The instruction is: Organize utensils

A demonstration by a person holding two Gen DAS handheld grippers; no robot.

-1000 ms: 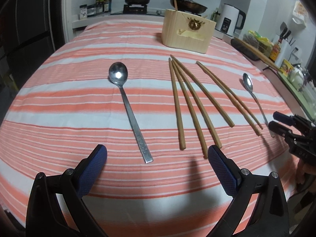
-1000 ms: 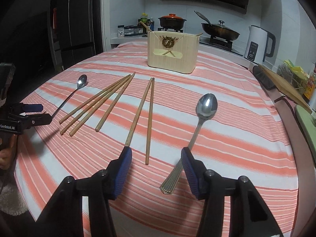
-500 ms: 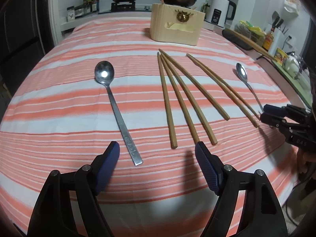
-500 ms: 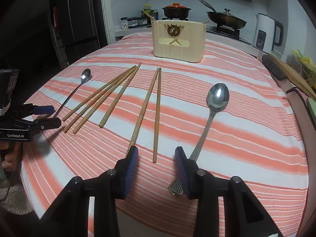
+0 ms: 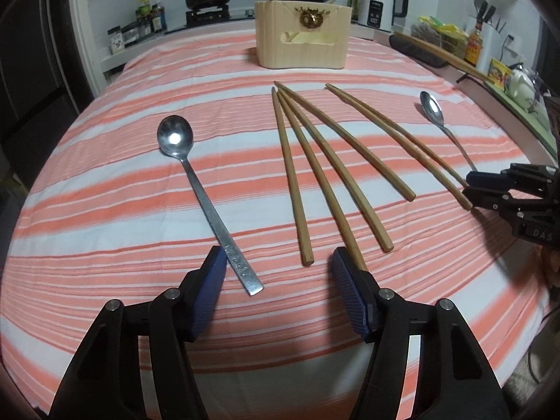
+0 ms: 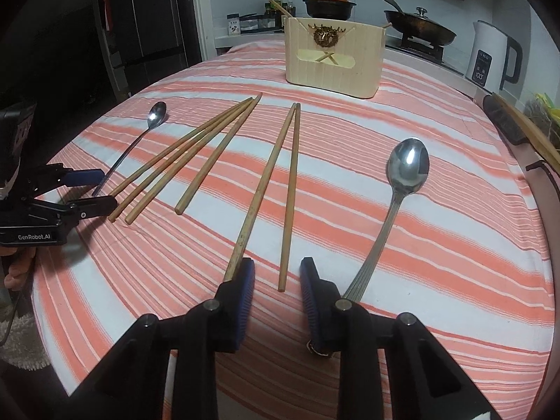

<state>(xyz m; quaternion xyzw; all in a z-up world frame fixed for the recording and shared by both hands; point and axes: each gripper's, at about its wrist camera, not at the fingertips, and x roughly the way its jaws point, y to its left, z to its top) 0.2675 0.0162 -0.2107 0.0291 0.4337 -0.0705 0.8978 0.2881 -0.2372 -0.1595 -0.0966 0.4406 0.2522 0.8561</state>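
Several wooden chopsticks (image 5: 336, 171) lie fanned on the striped cloth between two metal spoons. My left gripper (image 5: 278, 266) hovers over the near end of the flat-handled spoon (image 5: 210, 210) and one chopstick end; its jaws are closing and touch neither. It also shows at the left of the right wrist view as the left gripper (image 6: 105, 190). My right gripper (image 6: 276, 273) straddles the near end of one chopstick (image 6: 288, 203) of the right pair, its jaws closing without pressing on it. The ridged spoon (image 6: 402, 182) runs under its right finger. A wooden utensil holder (image 6: 332, 57) stands at the back.
Past the table's far edge are a stove with a red-lidded pot (image 6: 329, 5) and a pan (image 6: 420, 28), plus a white kettle (image 6: 490, 57). A counter with bottles and a dark board (image 5: 420, 52) runs along the right. A hand (image 6: 17, 273) holds the left gripper.
Both grippers' jaws have narrowed. The left gripper has come nearer the flat spoon's handle end and the chopstick ends; the right one has closed in around a chopstick end.
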